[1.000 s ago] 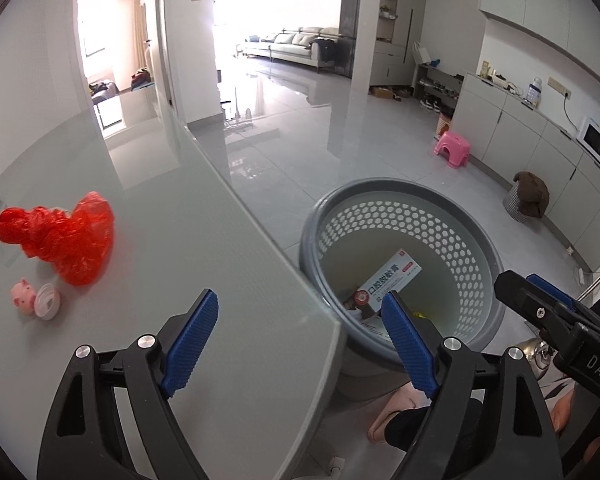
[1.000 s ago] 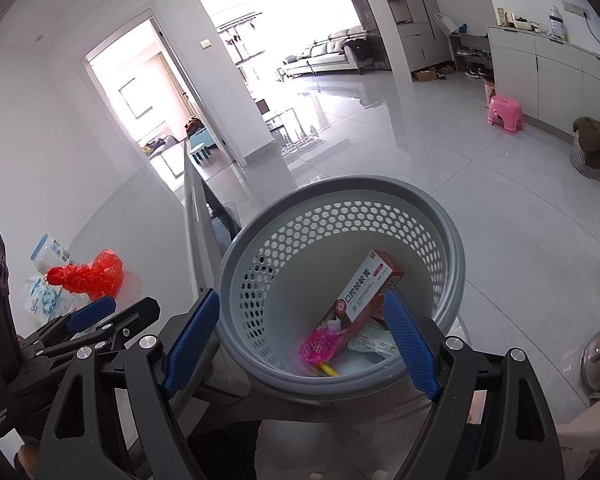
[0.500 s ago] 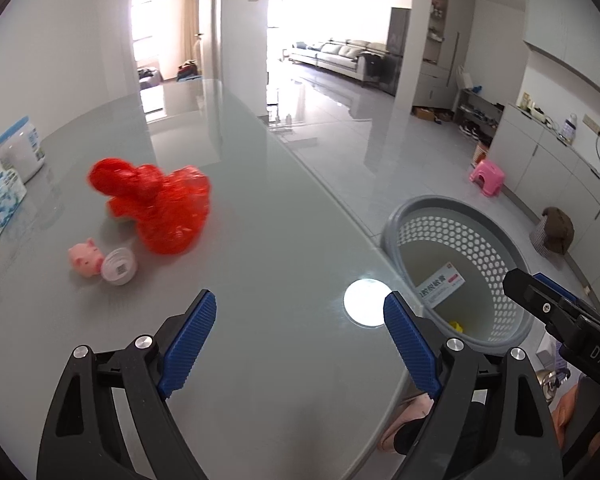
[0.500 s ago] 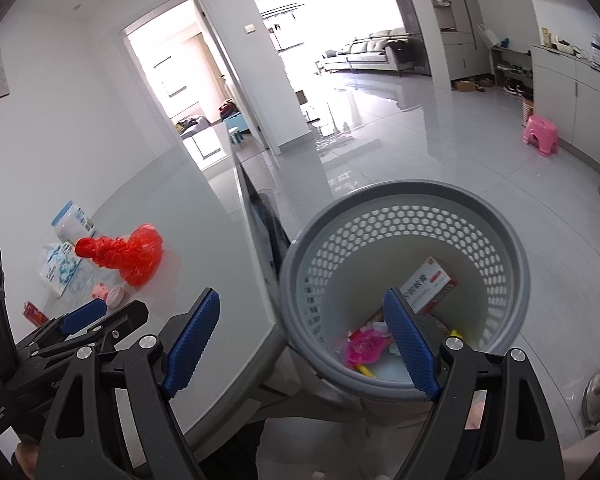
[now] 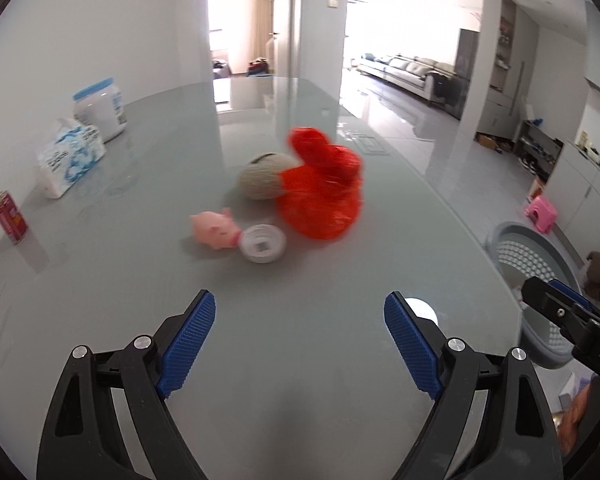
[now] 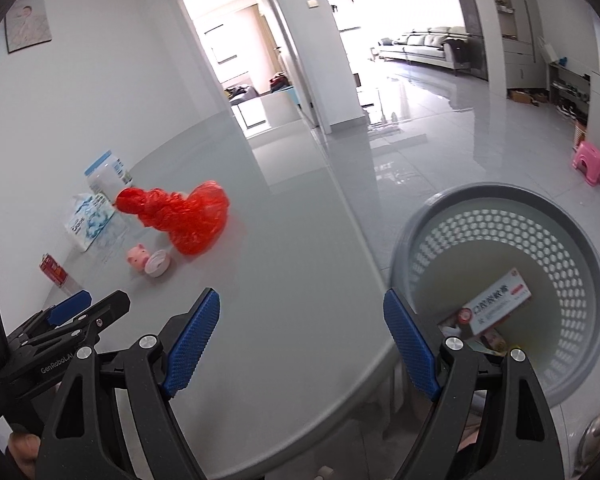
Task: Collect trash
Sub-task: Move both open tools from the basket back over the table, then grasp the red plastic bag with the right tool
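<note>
A crumpled red plastic bag lies on the grey glass table, also in the right wrist view. Beside it are a pink toy pig, a small white round lid and a beige rounded object. My left gripper is open and empty, above the table, well short of these. My right gripper is open and empty over the table's edge. The grey perforated trash basket stands on the floor at the right and holds a medicine box.
A red can, a tissue pack and a white jar with a blue lid stand at the table's left. A pink stool is on the floor. The left gripper shows in the right wrist view.
Both grippers have swung left, away from the basket and toward the table. The red bag, pig and lid are now centred ahead of the left gripper. Both stayed open.
</note>
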`<state>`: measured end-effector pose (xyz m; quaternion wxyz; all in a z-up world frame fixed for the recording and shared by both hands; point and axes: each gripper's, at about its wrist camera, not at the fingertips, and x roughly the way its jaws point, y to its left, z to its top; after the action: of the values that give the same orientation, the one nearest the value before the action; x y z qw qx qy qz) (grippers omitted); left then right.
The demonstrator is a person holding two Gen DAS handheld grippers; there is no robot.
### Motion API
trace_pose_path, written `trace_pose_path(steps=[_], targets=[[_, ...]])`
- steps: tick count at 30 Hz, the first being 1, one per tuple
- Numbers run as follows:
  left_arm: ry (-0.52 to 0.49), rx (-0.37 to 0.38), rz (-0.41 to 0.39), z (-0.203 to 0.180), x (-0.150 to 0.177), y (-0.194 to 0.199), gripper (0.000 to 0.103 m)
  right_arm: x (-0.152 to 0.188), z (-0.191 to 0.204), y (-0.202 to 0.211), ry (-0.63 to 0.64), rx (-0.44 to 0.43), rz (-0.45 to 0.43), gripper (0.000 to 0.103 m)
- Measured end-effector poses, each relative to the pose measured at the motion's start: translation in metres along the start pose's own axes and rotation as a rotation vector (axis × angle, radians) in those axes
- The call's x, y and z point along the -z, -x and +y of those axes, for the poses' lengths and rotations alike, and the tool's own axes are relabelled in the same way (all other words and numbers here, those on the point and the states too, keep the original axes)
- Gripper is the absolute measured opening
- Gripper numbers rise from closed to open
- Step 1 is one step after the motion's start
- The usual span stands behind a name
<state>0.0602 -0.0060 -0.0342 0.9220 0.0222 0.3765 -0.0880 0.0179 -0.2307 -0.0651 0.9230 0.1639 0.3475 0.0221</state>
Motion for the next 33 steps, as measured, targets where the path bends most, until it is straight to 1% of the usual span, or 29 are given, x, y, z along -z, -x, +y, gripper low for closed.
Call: trace_pose_path(steps=[6,10,14,20,23,33], targets=[[0.068,-0.079,-0.024,0.051,-0.008,0.0,0.085,-0.012,0.036,-0.021,0.048,-0.062,-0.003,0.08],[0.104,-0.111,-0.044,0.076,-0.015,-0.001,0.089,-0.021,0.066,-0.04,0.097,-0.088,0.007,0.08],[0.122,-0.139,-0.058,0.097,-0.024,-0.008,0.089,-0.027,0.092,-0.06,0.139,-0.095,0.014,0.08],[0.152,-0.14,-0.053,0.119,-0.033,-0.026,0.089,-0.04,0.112,-0.091,0.153,-0.097,0.04,0.08],[0.159,-0.131,-0.031,0.125,-0.033,-0.037,0.089,-0.044,0.12,-0.107,0.162,-0.092,0.065,0.08],[0.187,-0.128,-0.007,0.137,-0.027,-0.049,0.089,-0.057,0.144,-0.149,0.206,-0.008,0.08,0.08]])
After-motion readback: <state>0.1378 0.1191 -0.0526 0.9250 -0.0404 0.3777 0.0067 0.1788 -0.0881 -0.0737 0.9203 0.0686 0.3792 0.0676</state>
